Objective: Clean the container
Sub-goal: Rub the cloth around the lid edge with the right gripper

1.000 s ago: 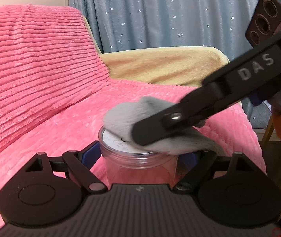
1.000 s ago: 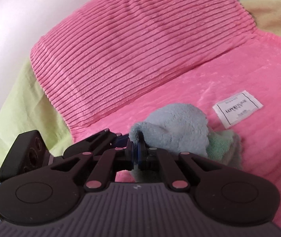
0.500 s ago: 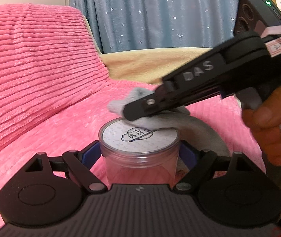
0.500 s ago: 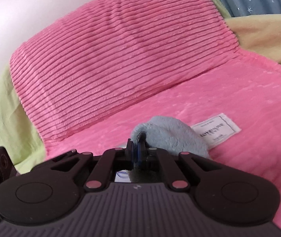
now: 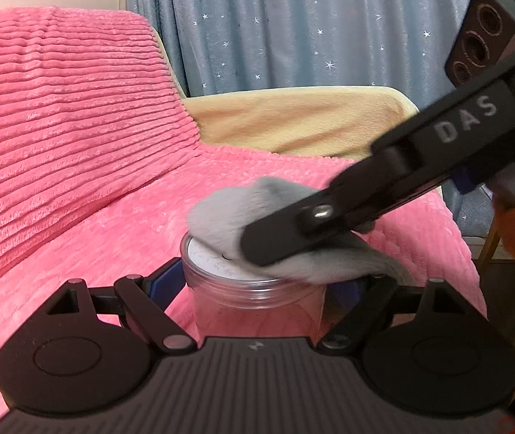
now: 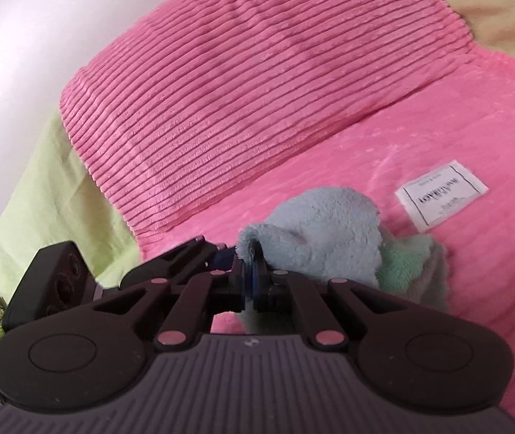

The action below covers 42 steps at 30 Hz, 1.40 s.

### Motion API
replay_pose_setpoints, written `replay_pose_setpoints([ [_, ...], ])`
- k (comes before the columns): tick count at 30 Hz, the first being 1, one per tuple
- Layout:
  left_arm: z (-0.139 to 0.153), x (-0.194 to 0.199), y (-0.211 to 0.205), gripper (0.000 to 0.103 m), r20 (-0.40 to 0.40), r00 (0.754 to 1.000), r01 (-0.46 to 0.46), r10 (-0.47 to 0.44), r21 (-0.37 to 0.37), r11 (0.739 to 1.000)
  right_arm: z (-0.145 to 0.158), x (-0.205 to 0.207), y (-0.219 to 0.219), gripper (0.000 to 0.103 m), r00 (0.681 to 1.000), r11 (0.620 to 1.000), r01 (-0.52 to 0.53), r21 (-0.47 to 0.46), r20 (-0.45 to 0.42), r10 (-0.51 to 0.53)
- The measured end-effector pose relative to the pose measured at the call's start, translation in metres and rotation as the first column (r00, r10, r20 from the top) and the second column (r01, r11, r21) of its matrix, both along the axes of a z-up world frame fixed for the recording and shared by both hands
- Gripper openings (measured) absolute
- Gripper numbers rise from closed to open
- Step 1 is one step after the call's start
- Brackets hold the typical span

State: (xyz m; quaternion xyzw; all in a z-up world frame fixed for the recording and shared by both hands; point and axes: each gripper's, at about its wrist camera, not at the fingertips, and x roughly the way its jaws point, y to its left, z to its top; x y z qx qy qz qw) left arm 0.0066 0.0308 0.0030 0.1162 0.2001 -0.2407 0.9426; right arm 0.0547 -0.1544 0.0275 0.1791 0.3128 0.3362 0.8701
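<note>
Back over the container (image 5: 254,289) lid (left gripper (image 5: 257,285) clamping it) comes the right gripper's (image 6: 254,275) pinched, seemingly pressing cloth (image 5: 293,238).

Compared with half a second ago, the right hand-held gripper (image 5: 257,249) is back down over the jar (image 5: 254,289), and its grey cloth (image 5: 228,213) again covers most of the white lid (image 5: 203,256), hiding the printed logo.

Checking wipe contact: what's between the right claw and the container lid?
The grey cloth, pinched in the right claw, lies between it and the lid of the container; left wrist view shows it.
</note>
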Motion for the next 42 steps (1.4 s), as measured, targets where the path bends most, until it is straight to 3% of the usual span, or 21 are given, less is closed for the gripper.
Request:
replay_pose_setpoints([
  [15,-0.002,0.000,0.000,0.085,0.009,1.000,0.004,-0.004,-0.004,1.000,0.001,0.011,0.004,0.001,0.995,0.992,0.087,-0.086,0.063,-0.082],
  [18,-0.003,0.000,-0.001,0.085,0.010,1.000,0.004,-0.004,-0.001,1.000,0.007,0.003,0.001,0.001,0.998,0.994,0.057,-0.089,0.037,-0.054],
  [27,-0.002,0.001,0.000,0.085,0.002,1.000,-0.002,0.002,-0.009,1.000,-0.004,-0.001,0.010,0.000,0.998,0.997,0.000,0.075,-0.062,0.005],
  [42,-0.004,-0.002,-0.001,0.085,0.003,1.000,-0.008,0.008,-0.016,1.000,0.002,-0.003,0.010,0.000,0.998,0.997,0.063,-0.044,0.022,-0.062],
])
